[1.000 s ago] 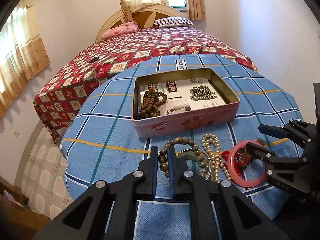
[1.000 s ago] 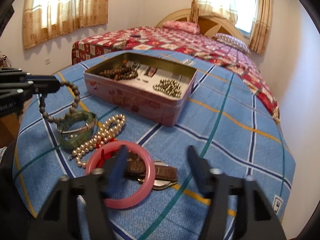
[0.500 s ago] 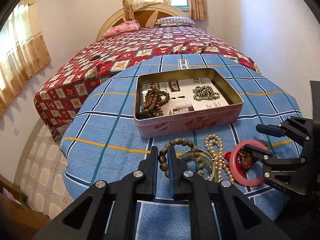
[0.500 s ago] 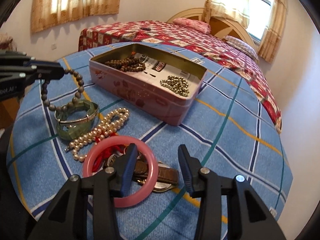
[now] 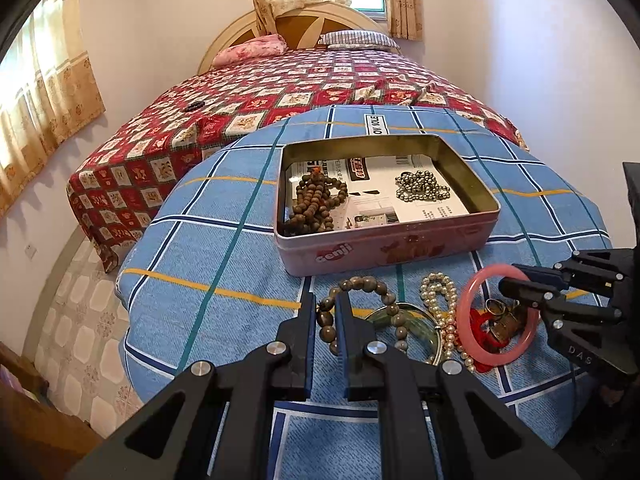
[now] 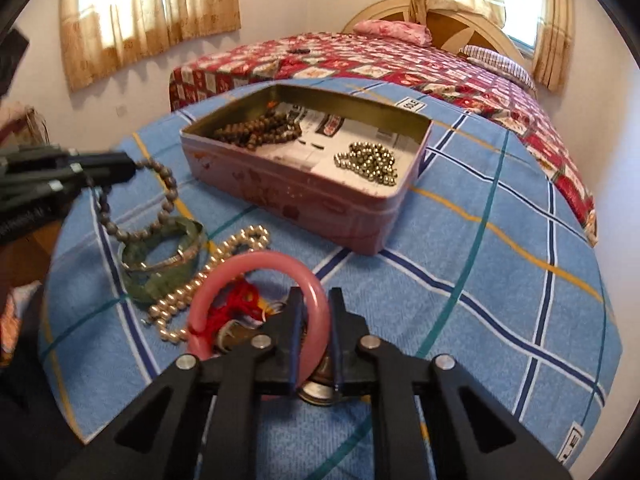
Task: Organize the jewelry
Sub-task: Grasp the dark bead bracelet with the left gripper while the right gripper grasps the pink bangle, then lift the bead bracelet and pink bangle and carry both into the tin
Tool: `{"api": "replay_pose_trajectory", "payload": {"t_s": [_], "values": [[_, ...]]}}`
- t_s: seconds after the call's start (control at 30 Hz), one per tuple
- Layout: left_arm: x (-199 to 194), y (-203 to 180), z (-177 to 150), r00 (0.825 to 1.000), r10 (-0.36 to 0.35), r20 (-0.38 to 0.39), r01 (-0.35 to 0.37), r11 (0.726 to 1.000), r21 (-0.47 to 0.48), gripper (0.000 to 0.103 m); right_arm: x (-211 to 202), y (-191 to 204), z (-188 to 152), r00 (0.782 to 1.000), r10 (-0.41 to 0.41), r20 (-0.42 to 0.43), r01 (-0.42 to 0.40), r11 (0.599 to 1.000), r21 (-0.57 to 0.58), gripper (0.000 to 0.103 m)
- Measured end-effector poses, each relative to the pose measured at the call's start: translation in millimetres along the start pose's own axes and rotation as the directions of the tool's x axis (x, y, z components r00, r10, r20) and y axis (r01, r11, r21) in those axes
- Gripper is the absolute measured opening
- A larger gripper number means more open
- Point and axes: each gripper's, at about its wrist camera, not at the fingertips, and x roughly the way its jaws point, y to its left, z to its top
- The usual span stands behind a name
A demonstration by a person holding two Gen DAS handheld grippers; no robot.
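Right gripper (image 6: pixel 313 322) pinches pink bangle (image 6: pixel 256 268), hiding watch beneath; left gripper (image 5: pixel 323 312) grips bead bracelet (image 5: pixel 370 286).

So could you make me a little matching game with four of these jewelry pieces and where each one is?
Things:
1. pink bangle
2. brown bead bracelet
3. silver bead chain
4. pearl string

Places:
A. inside the pink tin
B. pinched by the left gripper
C. lying on the blue cloth
D. pinched by the right gripper

Pairs: 1-D, 2-B, 3-A, 4-C
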Motion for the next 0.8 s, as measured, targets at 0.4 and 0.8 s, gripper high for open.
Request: {"api": "replay_pose_trajectory", "payload": {"t_s": [0.4,0.8], "values": [[-13,7,11,0.998,0.028,0.051,-0.027,1.0,-0.009,0.009,-23,-2,15,0.994,0.002,0.106,-0.005,0.999,0.033,0.013],[-14,4,16,0.997,0.035,0.068,-0.034,0.999,-0.013,0.009,-26,-11,21,0.99,-0.033,0.14,0.025,0.998,0.061,0.013]]}}
